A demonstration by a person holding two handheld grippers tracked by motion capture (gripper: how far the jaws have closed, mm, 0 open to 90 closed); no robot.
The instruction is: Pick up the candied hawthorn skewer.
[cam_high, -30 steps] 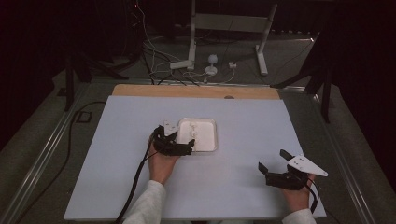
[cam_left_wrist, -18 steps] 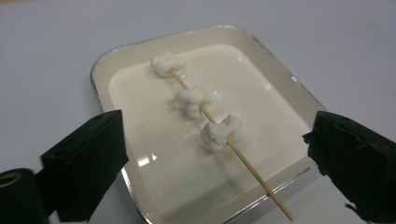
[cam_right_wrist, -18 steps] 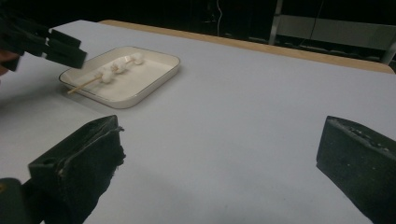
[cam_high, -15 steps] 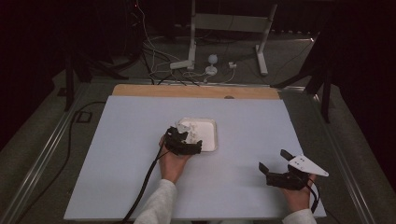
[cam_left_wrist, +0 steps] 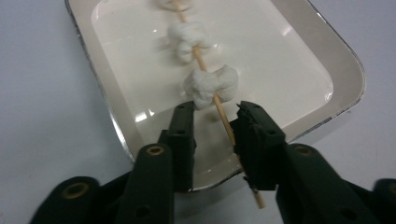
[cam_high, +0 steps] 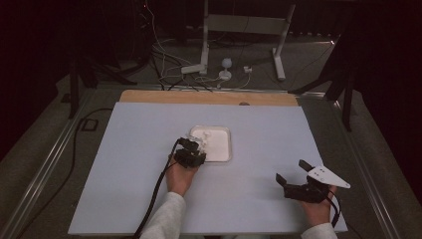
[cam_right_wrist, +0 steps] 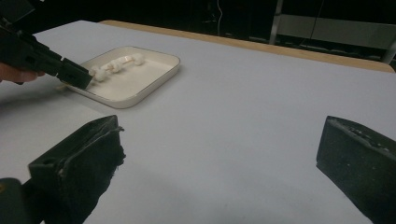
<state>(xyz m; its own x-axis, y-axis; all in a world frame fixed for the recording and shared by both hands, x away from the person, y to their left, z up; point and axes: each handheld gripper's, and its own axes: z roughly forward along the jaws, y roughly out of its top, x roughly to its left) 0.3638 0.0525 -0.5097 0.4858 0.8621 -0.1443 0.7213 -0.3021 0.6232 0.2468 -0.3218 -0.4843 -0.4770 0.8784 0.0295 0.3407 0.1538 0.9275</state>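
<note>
Right at the near rim of the white tray (cam_left_wrist: pixel 343 74), the left gripper (cam_left_wrist: pixel 214 123) reaches in over the tray's edge, its two black jaws standing either side of a wooden skewer (cam_left_wrist: pixel 223 119). The jaws have just been closing, and the stick now runs between them, lying against the inner face of the right-hand jaw in the left gripper view, while a gap remains on the other side; they are not yet clamped on it. The skewer's bare end pokes out past the tray rim, below the jaws, over the pale blue table cover (cam_left_wrist: pixel 42 93). Further into the tray, the skewer carries white marshmallow-like pieces (cam_left_wrist: pixel 211 85): one just beyond the jaw tips, another past it, a third at the far end near the tray's far wall.

From the high view, the tray (cam_high: pixel 224 152) sits near the middle of the cover, and the left gripper (cam_high: pixel 191 152) meets it at the tray's left near corner, the person's left hand (cam_high: pixel 180 177) behind it.

The right gripper (cam_high: pixel 293 180) rests well apart from the tray, off to its right and nearer the person. Its jaws stand wide with nothing between them. The right gripper view looks across bare cover towards the tray (cam_right_wrist: pixel 154 79).
</note>
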